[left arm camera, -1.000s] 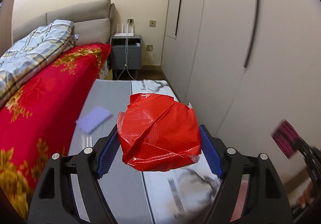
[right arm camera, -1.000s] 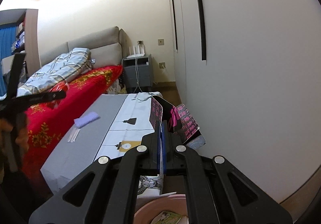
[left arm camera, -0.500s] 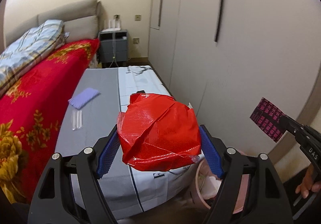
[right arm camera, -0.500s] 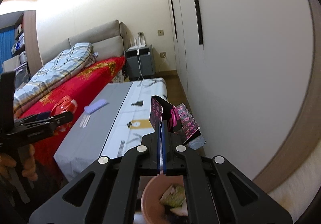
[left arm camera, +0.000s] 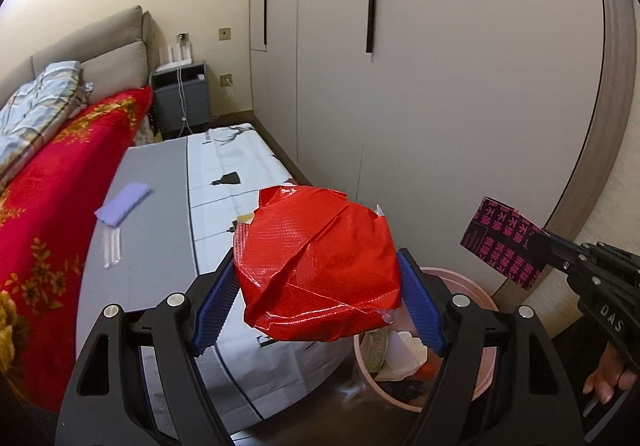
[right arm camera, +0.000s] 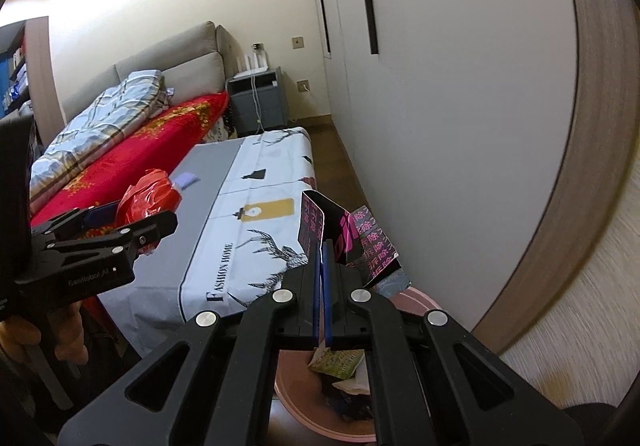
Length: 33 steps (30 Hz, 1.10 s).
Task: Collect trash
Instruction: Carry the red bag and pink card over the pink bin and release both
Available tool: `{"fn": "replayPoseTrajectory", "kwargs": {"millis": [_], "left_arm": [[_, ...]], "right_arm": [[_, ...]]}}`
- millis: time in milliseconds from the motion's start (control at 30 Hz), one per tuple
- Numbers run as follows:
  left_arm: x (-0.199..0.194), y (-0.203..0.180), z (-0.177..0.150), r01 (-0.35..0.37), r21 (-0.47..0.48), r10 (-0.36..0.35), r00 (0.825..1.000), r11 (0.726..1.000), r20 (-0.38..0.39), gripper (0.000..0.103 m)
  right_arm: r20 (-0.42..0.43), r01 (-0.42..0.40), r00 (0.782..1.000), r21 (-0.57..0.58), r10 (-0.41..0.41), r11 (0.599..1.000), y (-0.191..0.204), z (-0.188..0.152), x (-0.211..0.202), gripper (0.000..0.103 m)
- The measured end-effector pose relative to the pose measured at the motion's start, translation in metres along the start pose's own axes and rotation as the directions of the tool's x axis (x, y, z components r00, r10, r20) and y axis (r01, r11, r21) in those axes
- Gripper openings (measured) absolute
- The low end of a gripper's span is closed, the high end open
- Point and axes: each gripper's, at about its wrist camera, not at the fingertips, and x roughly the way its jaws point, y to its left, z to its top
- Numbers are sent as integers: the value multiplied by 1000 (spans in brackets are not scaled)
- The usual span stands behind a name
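Note:
My left gripper point(left arm camera: 320, 286) is shut on a crumpled red plastic wrapper point(left arm camera: 320, 266), its blue pads pressing both sides; the wrapper point(right arm camera: 146, 198) also shows at the left of the right wrist view. My right gripper point(right arm camera: 323, 246) is shut on a black carton with pink print point(right arm camera: 348, 234), seen from the side in the left wrist view as the same carton point(left arm camera: 504, 242). Both hang close above a pink bin point(left arm camera: 484, 378) on the floor, holding several scraps; its rim point(right arm camera: 416, 298) lies just under the carton.
A low bench under a grey and white printed cloth point(left arm camera: 160, 206) carries a lilac packet point(left arm camera: 122, 202) and clear straws point(left arm camera: 112, 246). A red-covered bed point(left arm camera: 48, 174) lies left, a grey nightstand point(left arm camera: 182, 102) behind, wardrobe doors point(left arm camera: 440, 86) right.
Both grippers have swung back from over the bench toward the pink bin, which has come into view beneath them. Each keeps its hold.

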Motion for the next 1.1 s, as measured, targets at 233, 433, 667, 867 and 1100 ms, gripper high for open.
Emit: {"fn": "replayPoseTrajectory", "kwargs": {"millis": [233,433,667,867,1100], "left_arm": [[24,-22,-2,63,21,-62,997,998,-43,74],[44,-54,-6,116,62,-111,990,991,-84,74],[61,-66,-7,142,67,-134,984,988,-117,74],[71,-72,-8,161,62,-151,978,985,-144,74],[82,-89,-13,196,90,-177,968,977,-179,74]], "right_arm": [[-22,64,998,18,-64,998,-12,-10,1,2],[-75,103,992,49,-100,993,-28,-17,9,2],[-99,152,985,95,-142,984,-41,-16,18,13],[-114,282,956,93,-272,955,-50,-17,21,47],[-153,392,915,126,-372,911,-66,-20,27,58]]}}
